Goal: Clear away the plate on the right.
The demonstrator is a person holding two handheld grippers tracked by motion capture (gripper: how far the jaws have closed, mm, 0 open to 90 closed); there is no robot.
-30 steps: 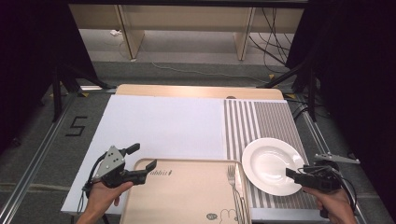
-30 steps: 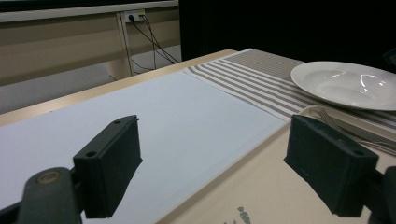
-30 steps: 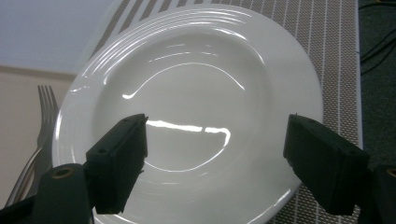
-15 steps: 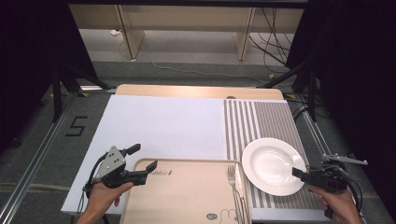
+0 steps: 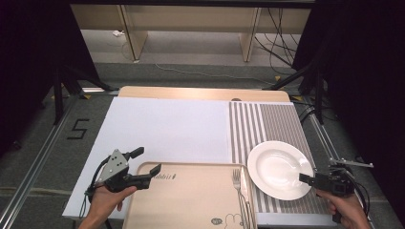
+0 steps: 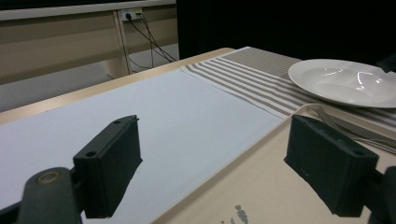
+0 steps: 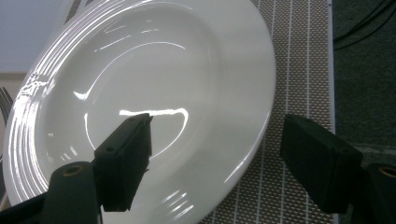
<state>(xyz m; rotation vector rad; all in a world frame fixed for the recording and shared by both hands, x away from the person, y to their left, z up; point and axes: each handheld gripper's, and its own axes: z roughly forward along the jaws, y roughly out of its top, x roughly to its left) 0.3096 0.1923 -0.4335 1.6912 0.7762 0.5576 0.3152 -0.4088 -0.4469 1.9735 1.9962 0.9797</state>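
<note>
Since a second ago, right gripper [image 5: 305, 178] drawn back toward the lower right corner of the high view, off the plate's middle to its right rim, fingers having just been closing slightly, nothing pressed between them. In the right gripper view, fingers [image 7: 125, 158] parted wide, one over the plate [image 7: 140, 93], the other over the striped mat [image 7: 299, 60] beside the rim. At lower left, left gripper [image 5: 146, 162] unmoved, fingers apart, straddling the tray [image 5: 191, 200] corner, gripping nothing. Fork [image 5: 237, 179] at the tray's right edge. Farther up, white sheet [image 5: 167, 129] across the counter [image 5: 200, 93].
</note>
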